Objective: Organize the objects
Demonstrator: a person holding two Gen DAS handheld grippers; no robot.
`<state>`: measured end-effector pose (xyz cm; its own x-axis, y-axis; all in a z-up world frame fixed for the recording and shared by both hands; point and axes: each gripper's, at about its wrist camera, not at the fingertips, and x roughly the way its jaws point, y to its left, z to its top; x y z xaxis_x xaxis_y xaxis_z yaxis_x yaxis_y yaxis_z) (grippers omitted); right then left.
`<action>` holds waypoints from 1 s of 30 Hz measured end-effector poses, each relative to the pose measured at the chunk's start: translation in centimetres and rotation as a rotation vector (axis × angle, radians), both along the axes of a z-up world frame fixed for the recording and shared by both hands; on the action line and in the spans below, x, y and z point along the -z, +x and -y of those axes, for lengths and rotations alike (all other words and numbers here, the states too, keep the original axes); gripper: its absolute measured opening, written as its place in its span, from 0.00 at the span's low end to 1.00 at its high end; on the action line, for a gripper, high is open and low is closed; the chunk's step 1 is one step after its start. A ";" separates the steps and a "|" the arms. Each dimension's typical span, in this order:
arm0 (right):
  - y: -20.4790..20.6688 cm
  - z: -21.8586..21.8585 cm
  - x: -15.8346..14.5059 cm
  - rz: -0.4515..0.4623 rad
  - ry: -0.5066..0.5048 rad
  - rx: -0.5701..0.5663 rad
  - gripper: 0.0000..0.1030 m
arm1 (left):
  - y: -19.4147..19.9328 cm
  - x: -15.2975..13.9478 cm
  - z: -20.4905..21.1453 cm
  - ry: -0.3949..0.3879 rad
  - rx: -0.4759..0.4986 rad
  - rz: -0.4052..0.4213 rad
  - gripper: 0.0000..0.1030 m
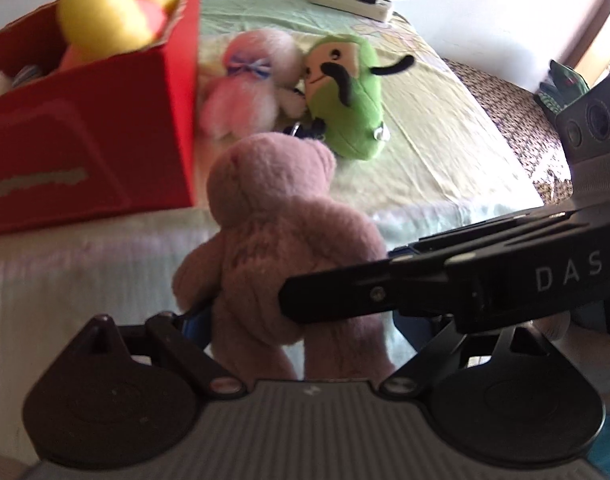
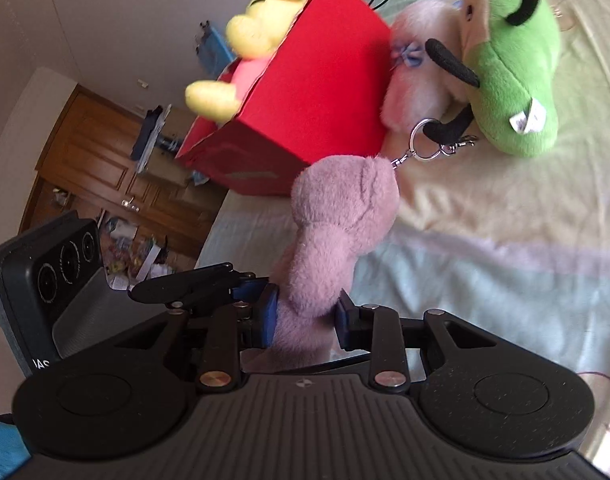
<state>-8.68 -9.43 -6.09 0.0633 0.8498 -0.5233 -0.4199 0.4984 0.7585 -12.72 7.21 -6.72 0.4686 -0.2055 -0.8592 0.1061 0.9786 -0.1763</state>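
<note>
Both tools gripped the mauve plush bear (image 2: 337,216) above the bed (image 2: 505,240): the right gripper (image 2: 305,316) clamped its lower body, and the left gripper (image 1: 293,320) pinched it too. The step appeared to be a handover or joint carry; next, one tool would release and the bear go into the red box (image 1: 93,136), just beside.

plush toys on bed (image 1: 289,240): 3; red box (image 1: 105,128): 1; power strip (image 1: 351,0): 1; grippers (image 2: 305,320): 2
</note>
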 end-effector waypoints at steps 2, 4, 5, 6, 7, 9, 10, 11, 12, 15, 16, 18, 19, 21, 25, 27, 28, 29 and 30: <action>-0.3 -0.7 -0.3 0.011 -0.007 -0.021 0.31 | -0.4 -0.2 -0.6 -0.007 -0.019 0.002 0.87; -0.6 -1.2 -0.7 0.029 -0.018 -0.033 0.31 | -0.4 -0.5 -1.1 -0.019 -0.023 0.010 0.87; -0.7 -1.3 -0.9 0.036 -0.022 -0.034 0.30 | -0.6 -0.6 -1.3 -0.025 -0.023 0.016 0.87; -0.8 -1.4 -1.3 0.049 -0.026 -0.029 0.31 | -0.8 -0.7 -1.5 -0.033 -0.020 0.025 0.87; -1.1 -1.4 -1.7 0.073 -0.028 -0.022 0.31 | -0.8 -1.0 -1.4 -0.036 -0.013 0.037 0.87; -1.7 -1.7 -3.1 0.152 -0.032 -0.017 0.31 | -0.6 -1.7 -1.1 -0.021 0.017 0.065 0.87; -1.9 -1.8 -3.8 0.192 -0.038 -0.009 0.31 | -0.4 -2.1 -0.9 -0.017 0.037 0.075 0.87; -2.1 -2.0 -4.4 0.228 -0.044 0.006 0.31 | 0.0 -2.5 -0.7 -0.021 0.056 0.084 0.87; -2.2 -2.1 -5.0 0.259 -0.050 0.025 0.31 | 0.3 -3.0 -0.7 -0.033 0.072 0.093 0.87; -2.3 -1.4 -5.8 0.301 -0.058 0.080 0.30 | 1.6 -3.3 -0.4 -0.064 0.125 0.110 0.87; -1.9 -1.2 -5.5 0.280 -0.066 0.101 0.30 | 2.3 -2.9 -0.1 -0.067 0.134 0.099 0.87; -1.1 -1.0 -4.8 0.243 -0.080 0.156 0.30 | 3.6 -2.3 0.6 -0.055 0.156 0.079 0.87; -0.8 -1.0 -4.5 0.252 -0.086 0.175 0.30 | 4.0 -2.3 0.9 -0.043 0.158 0.083 0.87; -0.2 -0.9 -4.5 0.287 -0.088 0.202 0.30 | 4.8 -2.7 1.4 -0.037 0.158 0.091 0.87; 0.4 -0.4 -7.5 0.447 -0.033 0.248 0.30 | 5.3 -6.0 2.0 -0.032 0.167 0.195 0.84; 0.5 0.0 -8.9 0.515 0.009 0.253 0.30 | 5.5 -7.9 2.0 -0.020 0.162 0.255 0.84; 0.7 0.2 -9.3 0.531 0.032 0.260 0.30 | 5.6 -8.4 2.0 -0.017 0.156 0.275 0.84; 0.9 0.3 -9.6 0.539 0.055 0.265 0.30 | 5.7 -8.9 2.0 -0.008 0.152 0.288 0.84; 1.2 0.3 -9.7 0.542 0.074 0.271 0.30 | 5.7 -9.3 2.2 0.005 0.149 0.298 0.84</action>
